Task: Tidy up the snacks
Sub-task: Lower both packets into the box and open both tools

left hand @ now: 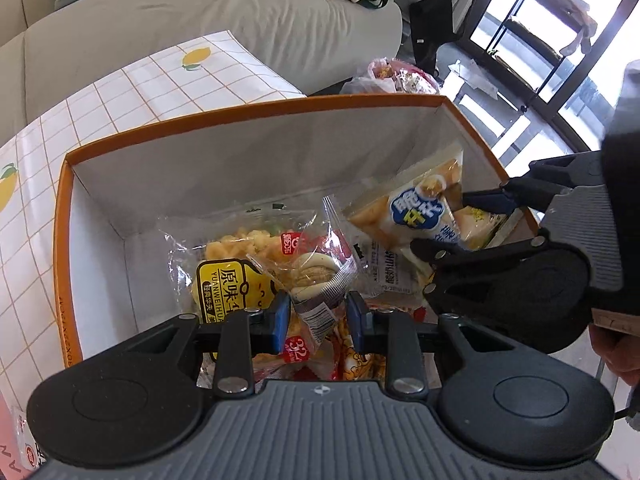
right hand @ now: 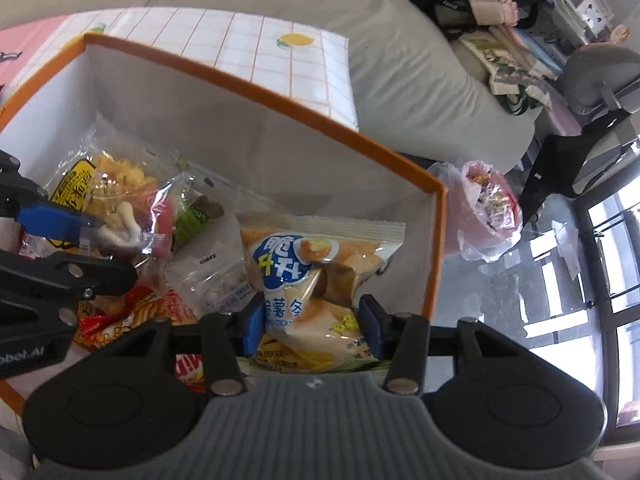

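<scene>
- Our left gripper [left hand: 318, 322] pinches a small clear cookie packet [left hand: 316, 280] by its bottom seam, hanging it over the orange-rimmed box [left hand: 256, 110] so it can join the snacks piled just below.
- Our right gripper [right hand: 310, 326] clasps the potato-stick bag [right hand: 320, 268] by its lower end, tipped into the box's near corner, where bare floor remains.

A box [left hand: 256, 112] sits on the worktop [left hand: 120, 96], with a sofa [left hand: 200, 20] behind it. Snack packets [left hand: 236, 264] lie inside, piled toward its near side. A filled bag [right hand: 488, 208] sits beyond its right wall.
</scene>
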`<state>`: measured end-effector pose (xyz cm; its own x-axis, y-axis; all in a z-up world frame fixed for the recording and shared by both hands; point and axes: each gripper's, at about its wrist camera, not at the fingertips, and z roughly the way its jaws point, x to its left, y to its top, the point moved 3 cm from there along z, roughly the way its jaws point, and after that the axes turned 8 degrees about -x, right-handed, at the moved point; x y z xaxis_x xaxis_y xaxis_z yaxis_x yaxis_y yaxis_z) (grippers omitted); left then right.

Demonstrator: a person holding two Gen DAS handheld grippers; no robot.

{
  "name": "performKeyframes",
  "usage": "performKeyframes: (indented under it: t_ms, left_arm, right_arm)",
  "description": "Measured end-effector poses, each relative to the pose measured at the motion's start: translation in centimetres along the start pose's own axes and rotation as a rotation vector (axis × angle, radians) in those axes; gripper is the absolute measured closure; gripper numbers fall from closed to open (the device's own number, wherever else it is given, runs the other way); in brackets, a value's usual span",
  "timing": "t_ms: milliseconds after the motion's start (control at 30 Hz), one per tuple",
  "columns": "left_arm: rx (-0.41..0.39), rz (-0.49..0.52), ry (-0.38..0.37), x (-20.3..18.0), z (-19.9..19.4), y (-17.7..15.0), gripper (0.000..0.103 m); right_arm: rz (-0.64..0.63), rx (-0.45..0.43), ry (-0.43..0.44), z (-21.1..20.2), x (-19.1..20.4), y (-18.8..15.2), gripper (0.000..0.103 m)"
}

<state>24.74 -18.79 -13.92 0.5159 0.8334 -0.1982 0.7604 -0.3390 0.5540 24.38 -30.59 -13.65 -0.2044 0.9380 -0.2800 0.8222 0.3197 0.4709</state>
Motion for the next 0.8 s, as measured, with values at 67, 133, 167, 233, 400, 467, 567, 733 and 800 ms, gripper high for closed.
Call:
performKeyframes:
  t_ms: [67, 133, 167, 233, 400, 467, 567, 733, 800]
  left_arm:
    - [0.005, 0.002, -0.004, 0.1, 0.1, -0.1, 0.070]
    - [0.008, 0.000, -0.009, 0.3, 0.1, -0.2, 0.070]
    - [0.007, -0.005, -0.012, 0.4, 0.1, -0.2, 0.070]
    - [0.008, -0.015, -0.015, 0.6, 0.2, -0.1, 0.070]
    - [-0.001, -0.007, -0.033, 0.5, -0.4, 0.0, 0.070]
    - [-0.004, -0.006, -0.058, 0.1, -1.0, -0.1, 0.070]
    - [-0.003, -0.002, -0.106, -0.5, -1.7, -0.4, 0.070]
    - [0.035, 0.021, -0.114, -1.1, -1.9, -1.1, 0.070]
    - [0.080, 0.022, -0.112, -1.2, -1.7, -1.4, 0.070]
  right_arm:
    - [0.012, 0.030, 0.016, 0.6, 0.0, -0.2, 0.055]
    - [0.023, 0.049, 0.024, 1.0, -0.1, -0.5, 0.055]
    - [0.030, 0.047, 0.027, 1.0, -0.2, -0.5, 0.054]
    - [0.042, 0.038, 0.034, 0.8, -0.4, -0.4, 0.047]
    - [0.066, 0.013, 0.051, -0.3, -1.4, 0.0, 0.038]
    - [0.077, -0.005, 0.060, -1.1, -1.6, 0.0, 0.036]
    - [0.088, -0.034, 0.065, -2.6, -1.9, -0.3, 0.036]
    - [0.093, -0.078, 0.063, -4.8, -2.0, -1.1, 0.036]
    - [0.108, -0.084, 0.070, -5.2, -2.2, -1.2, 0.036]
